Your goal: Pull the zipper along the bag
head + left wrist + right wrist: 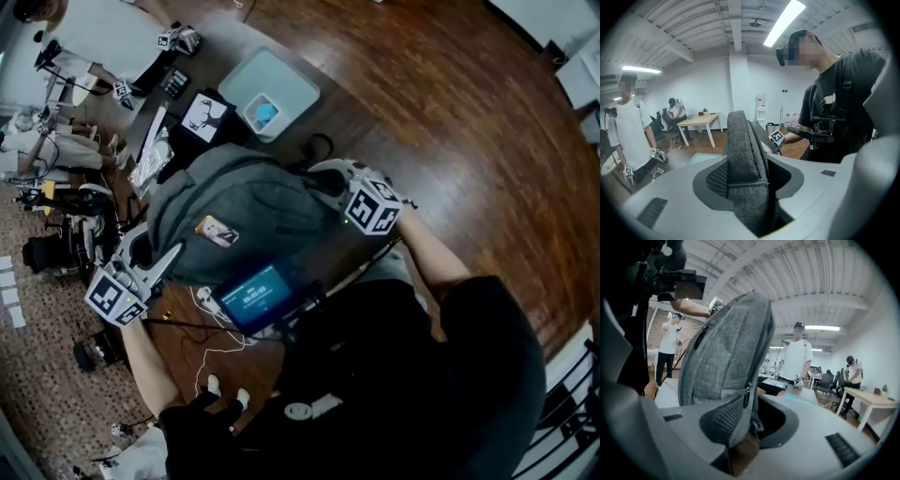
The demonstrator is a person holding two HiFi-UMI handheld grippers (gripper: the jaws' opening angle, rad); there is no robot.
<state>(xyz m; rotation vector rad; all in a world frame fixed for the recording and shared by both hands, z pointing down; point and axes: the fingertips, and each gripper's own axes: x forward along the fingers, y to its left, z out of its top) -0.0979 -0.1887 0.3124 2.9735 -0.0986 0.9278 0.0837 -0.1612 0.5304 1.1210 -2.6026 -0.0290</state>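
One grey bag (246, 208) — left tongs (748, 187) gripping it, right tongs (749, 423) gripping by zipper pull (746, 397)

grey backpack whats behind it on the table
Beyond the grey backpack: a pale tray and a black-and-white card. A black loop meets its edge; the rest is covered.

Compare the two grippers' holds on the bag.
The left gripper clamps a thick grey fold; the right gripper straddles the thin zipper edge, pull between its jaws, grip unclear. The left gripper's jaws stand wider than the right gripper's. Both are on the bag.
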